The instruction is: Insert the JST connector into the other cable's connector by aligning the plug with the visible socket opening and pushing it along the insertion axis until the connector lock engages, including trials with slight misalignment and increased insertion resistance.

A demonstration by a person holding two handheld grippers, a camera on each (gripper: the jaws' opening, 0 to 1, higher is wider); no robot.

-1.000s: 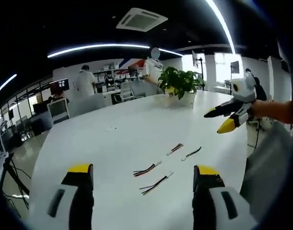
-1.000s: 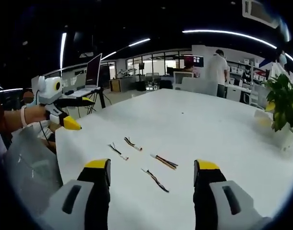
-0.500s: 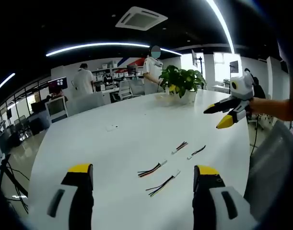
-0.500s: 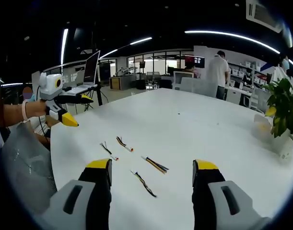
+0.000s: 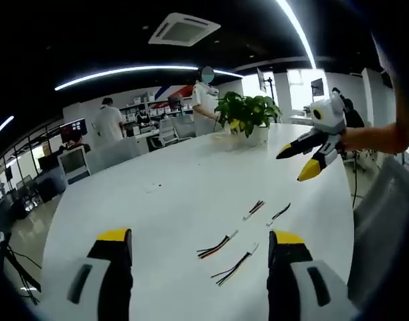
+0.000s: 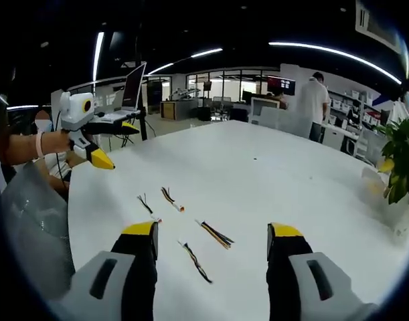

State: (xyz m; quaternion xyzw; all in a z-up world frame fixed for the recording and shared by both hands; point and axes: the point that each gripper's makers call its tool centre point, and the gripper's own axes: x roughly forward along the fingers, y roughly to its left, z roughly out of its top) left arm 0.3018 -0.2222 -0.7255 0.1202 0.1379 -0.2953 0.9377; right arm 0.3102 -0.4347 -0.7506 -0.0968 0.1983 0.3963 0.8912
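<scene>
Several short wire cables with small white connectors lie loose on the white table (image 5: pixel 157 200). In the left gripper view, two lie close ahead (image 5: pixel 217 245) (image 5: pixel 234 265) and two a bit farther (image 5: pixel 254 208) (image 5: pixel 279 214). My left gripper (image 5: pixel 200 237) hovers above the table, open, nothing between its jaws. The right gripper (image 5: pixel 296 164) hangs open in the air at the right, held by a hand. In the right gripper view the cables (image 6: pixel 171 198) (image 6: pixel 216 234) (image 6: pixel 194 261) lie just ahead of my open right gripper (image 6: pixel 212 230). The left gripper (image 6: pixel 116 143) floats at the left, apart from the cables.
A potted plant (image 5: pixel 248 114) (image 6: pixel 401 167) stands at the table's far end. People stand by desks and shelves in the background (image 5: pixel 109 120) (image 6: pixel 314 100). A laptop on a stand (image 6: pixel 134 90) is beyond the table's left edge. The table's near edge curves close below both grippers.
Both views have shifted a little with the hands, so the cables now sit slightly lower and nearer. The cables themselves have not moved. Both grippers stay open.
</scene>
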